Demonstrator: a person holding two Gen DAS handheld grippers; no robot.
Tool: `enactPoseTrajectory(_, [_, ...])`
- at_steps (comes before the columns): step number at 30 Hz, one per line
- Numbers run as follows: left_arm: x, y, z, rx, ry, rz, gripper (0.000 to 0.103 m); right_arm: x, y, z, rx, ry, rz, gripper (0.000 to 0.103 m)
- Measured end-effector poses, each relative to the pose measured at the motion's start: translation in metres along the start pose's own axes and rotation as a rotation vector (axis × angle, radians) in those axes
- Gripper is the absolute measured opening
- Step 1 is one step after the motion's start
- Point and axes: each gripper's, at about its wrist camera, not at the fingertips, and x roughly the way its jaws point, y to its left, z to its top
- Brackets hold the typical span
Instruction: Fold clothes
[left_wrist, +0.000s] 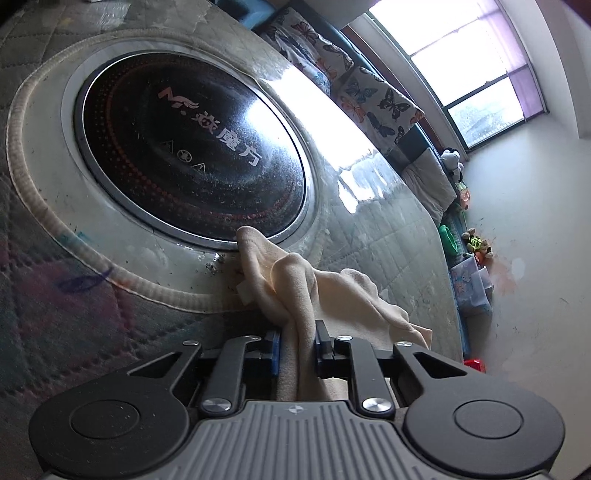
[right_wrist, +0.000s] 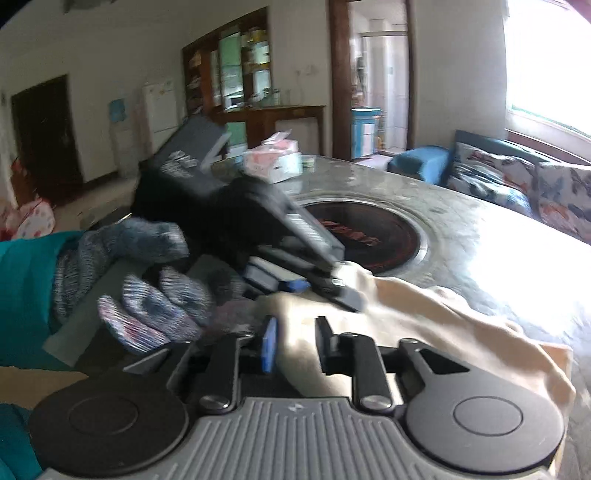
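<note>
Left gripper (left_wrist: 297, 343) pinches soft, limp cream fleece garment (left_wrist: 295, 284); right gripper (right_wrist: 295, 345) clamps another fold. Light cloth sags; best gripped at edges.

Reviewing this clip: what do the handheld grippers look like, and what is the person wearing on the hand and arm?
Each gripper, left and right, has a grey ribbed body, two black round discs, black linkage arms with silver screws, and black fingers, one with a blue pad. The hand wears a speckled blue-grey knitted glove below a teal sleeve.
</note>
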Motion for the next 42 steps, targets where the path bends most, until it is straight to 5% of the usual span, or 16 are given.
enactPoseTrajectory(12, [0.001, -0.007, -0.003, 0.048, -0.008, 0.022, 0.018, -0.024, -0.127, -0.027, 0.273, 0.018, -0.392, 0.035])
enactPoseTrajectory(16, [0.003, -0.009, -0.003, 0.056, -0.012, 0.027, 0.019, -0.017, -0.158, -0.037, 0.365, 0.026, -0.418, 0.039])
enactPoseTrajectory(22, [0.005, -0.011, -0.002, 0.078, -0.016, 0.038, 0.018, -0.015, -0.189, -0.054, 0.498, 0.016, -0.341, 0.039])
enactPoseTrajectory(24, [0.004, -0.015, -0.003, 0.099, -0.02, 0.052, 0.018, -0.018, -0.192, -0.058, 0.518, 0.008, -0.312, 0.017])
enactPoseTrajectory(30, [-0.001, -0.032, -0.004, 0.161, -0.038, 0.053, 0.017, -0.034, -0.185, -0.058, 0.54, -0.055, -0.307, 0.011])
enactPoseTrajectory(42, [0.033, -0.129, -0.034, 0.366, 0.012, -0.062, 0.015, -0.128, -0.187, -0.076, 0.528, -0.164, -0.497, 0.01])
